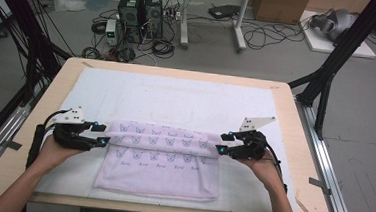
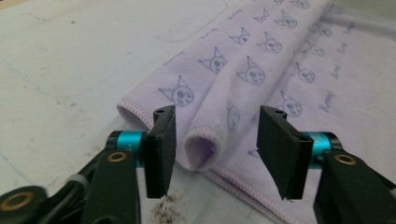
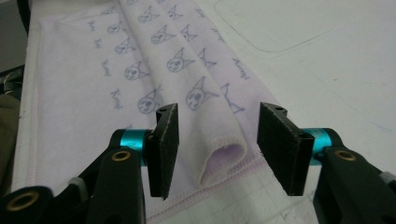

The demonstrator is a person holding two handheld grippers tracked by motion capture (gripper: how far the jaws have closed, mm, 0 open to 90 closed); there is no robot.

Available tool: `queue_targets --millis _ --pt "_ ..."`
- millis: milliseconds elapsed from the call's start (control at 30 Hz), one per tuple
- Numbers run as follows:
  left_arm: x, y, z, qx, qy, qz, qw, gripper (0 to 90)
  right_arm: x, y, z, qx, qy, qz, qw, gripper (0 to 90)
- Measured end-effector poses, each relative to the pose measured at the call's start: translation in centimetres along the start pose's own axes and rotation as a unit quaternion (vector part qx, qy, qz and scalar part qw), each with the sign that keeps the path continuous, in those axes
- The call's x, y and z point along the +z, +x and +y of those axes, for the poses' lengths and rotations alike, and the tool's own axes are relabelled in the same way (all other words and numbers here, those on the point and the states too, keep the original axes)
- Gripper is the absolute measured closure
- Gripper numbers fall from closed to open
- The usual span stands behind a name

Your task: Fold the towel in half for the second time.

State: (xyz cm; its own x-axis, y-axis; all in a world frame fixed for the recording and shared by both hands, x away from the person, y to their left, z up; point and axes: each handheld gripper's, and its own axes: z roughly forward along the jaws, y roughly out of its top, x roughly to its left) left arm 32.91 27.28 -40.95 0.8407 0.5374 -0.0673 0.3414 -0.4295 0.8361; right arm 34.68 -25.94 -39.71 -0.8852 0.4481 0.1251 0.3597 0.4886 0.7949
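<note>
Both claws open at the two ends of a rolled fold on the lilac towel.

Left claw sits at the towel's left edge, jaws apart; in the left gripper view the pads stand clear of the rolled fold that lies between them, not touching it. The towel, printed with small cat faces, lies flat on the white mat in the near half of the worktop, its far edge folded toward the person into a raised roll running across. Bare mat lies open beyond the roll and to either side of the towel; worktop rim shows all round the mat. Right claw at the towel's right edge, jaws likewise apart; in the right gripper view the roll's open end lies between the pads, untouched. Containers on the worktop: nil.
</note>
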Motion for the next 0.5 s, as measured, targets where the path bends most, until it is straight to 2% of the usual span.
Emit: queue_targets --millis 133,200,233,267,333,400,500 --pt "1.0 0.3 0.0 -0.002 0.012 -0.007 0.9999 44.6 1.1 -0.5 0.0 0.005 0.011 0.008 0.9999 45.4" --pt "1.3 0.1 -0.1 0.002 0.015 -0.01 0.9998 52.8 1.7 -0.7 -0.1 0.008 0.021 0.016 0.9996 46.2" --pt "1.3 0.1 -0.2 0.008 0.016 -0.017 0.9997 59.6 1.9 -0.6 -0.1 0.007 0.028 0.02 0.9994 51.6" --pt "1.3 -0.1 -0.2 0.013 0.016 -0.021 0.9996 75.1 2.2 -0.5 -0.1 0.0 0.032 0.03 0.999 61.3" --pt "1.2 -0.4 -0.3 0.02 0.016 -0.026 0.9993 83.9 2.5 -0.1 -0.1 -0.018 0.042 0.047 0.9978 81.3" --pt "0.8 -0.7 -0.3 0.023 0.011 -0.022 0.9994 85.1 2.5 0.3 0.1 -0.029 0.047 0.049 0.9972 84.8" --pt "-0.4 -1.3 -0.2 0.029 -0.001 -0.02 0.9994 85.3 1.1 1.3 0.5 -0.043 0.02 0.048 0.9977 85.5"
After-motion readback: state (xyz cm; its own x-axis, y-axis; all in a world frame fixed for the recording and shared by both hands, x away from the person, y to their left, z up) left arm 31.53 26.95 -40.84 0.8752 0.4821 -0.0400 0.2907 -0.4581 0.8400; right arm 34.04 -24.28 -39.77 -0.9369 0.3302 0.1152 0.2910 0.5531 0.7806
